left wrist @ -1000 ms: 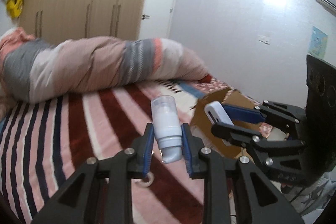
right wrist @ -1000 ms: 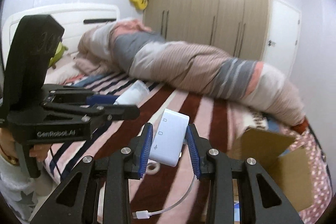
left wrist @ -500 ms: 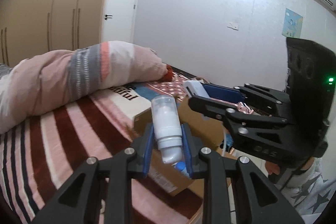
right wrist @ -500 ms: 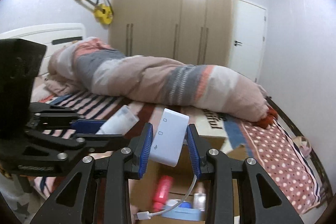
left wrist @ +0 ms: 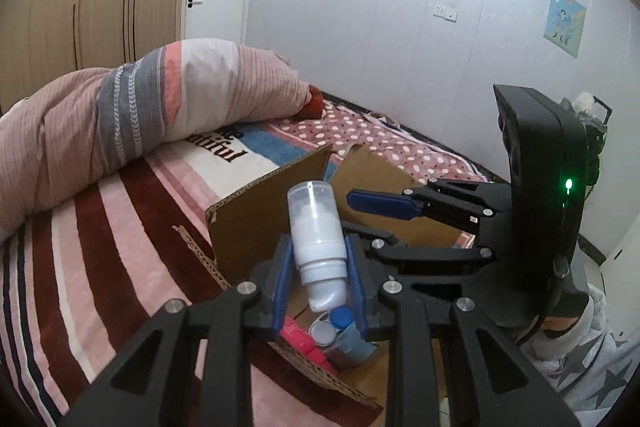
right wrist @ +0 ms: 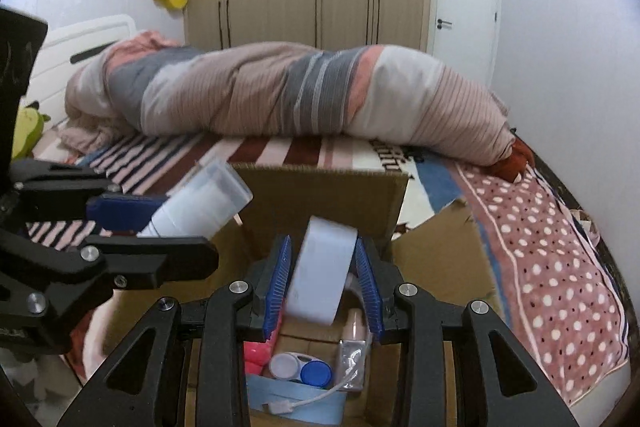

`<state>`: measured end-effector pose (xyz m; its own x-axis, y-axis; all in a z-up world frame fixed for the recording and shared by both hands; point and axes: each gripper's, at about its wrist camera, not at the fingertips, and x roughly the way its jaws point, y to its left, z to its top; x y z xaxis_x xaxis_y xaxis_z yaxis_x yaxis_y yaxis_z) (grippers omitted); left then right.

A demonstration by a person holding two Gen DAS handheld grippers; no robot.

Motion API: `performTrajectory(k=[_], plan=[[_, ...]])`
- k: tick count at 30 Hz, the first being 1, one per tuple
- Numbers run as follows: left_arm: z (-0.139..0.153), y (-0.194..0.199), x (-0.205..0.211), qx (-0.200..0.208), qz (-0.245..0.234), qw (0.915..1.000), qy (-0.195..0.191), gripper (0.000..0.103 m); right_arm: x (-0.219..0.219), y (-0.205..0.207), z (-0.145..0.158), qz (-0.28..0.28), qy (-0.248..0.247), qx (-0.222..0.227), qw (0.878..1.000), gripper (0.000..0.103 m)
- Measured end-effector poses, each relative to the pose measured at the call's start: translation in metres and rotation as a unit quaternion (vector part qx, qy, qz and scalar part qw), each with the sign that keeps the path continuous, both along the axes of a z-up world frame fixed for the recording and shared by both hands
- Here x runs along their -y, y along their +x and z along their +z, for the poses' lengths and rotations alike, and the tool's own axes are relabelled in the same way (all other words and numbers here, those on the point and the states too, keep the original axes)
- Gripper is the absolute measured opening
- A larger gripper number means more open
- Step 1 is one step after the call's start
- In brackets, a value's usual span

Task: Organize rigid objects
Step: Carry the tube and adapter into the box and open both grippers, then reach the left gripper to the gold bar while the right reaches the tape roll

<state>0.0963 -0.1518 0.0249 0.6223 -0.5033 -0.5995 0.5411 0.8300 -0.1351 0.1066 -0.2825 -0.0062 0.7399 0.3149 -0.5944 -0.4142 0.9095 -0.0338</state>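
My left gripper [left wrist: 318,277] is shut on a white pump bottle [left wrist: 318,247] with a clear cap, held above the open cardboard box [left wrist: 256,215]. The bottle also shows in the right wrist view [right wrist: 200,203]. My right gripper [right wrist: 324,279] holds a white card-reader adapter [right wrist: 322,273] between its blue pads over the same box [right wrist: 320,195]; its white cable [right wrist: 304,403] hangs into the box. The adapter looks tilted and blurred. In the left wrist view the right gripper [left wrist: 360,215] reaches over the box, and the adapter is hidden there.
The box holds a pink item [right wrist: 256,353], a contact lens case [right wrist: 302,367], a light blue flat case [right wrist: 296,401] and a small bottle [right wrist: 356,323]. It sits on a striped bedspread [left wrist: 100,227] near the bed's edge. A rolled quilt [right wrist: 280,95] lies behind.
Both grippers swung over from the bedspread to above the open box, carrying the bottle and the adapter. The adapter has tipped between the right pads.
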Motion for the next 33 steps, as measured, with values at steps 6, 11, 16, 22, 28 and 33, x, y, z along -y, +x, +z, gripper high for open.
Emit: performTrajectory(k=[6, 11, 16, 22, 28, 33], plan=[[-0.006, 0.012, 0.01, -0.009, 0.0, 0.9998, 0.018, 0.023, 0.009, 0.004, -0.01, -0.005, 0.009, -0.012, 1.0, 0.03], [-0.013, 0.017, 0.017, -0.015, 0.004, 0.9993, 0.033, 0.023, 0.022, 0.0, -0.007, -0.016, 0.017, -0.011, 1.0, 0.032], [-0.012, 0.015, 0.015, -0.012, 0.009, 0.9995, 0.027, 0.023, 0.027, -0.004, -0.005, -0.022, 0.017, -0.011, 1.0, 0.035], [0.001, 0.001, -0.013, 0.006, 0.041, 0.9991, 0.01, 0.034, 0.021, -0.013, 0.003, -0.019, 0.009, -0.006, 1.0, 0.035], [0.013, -0.022, -0.061, 0.031, 0.092, 0.9952, 0.012, 0.043, -0.005, -0.034, 0.023, 0.014, 0.02, 0.011, 1.0, 0.035], [0.007, -0.04, -0.108, 0.033, 0.141, 0.9893, 0.014, 0.045, -0.042, -0.059, 0.037, 0.059, 0.032, 0.029, 0.997, 0.035]])
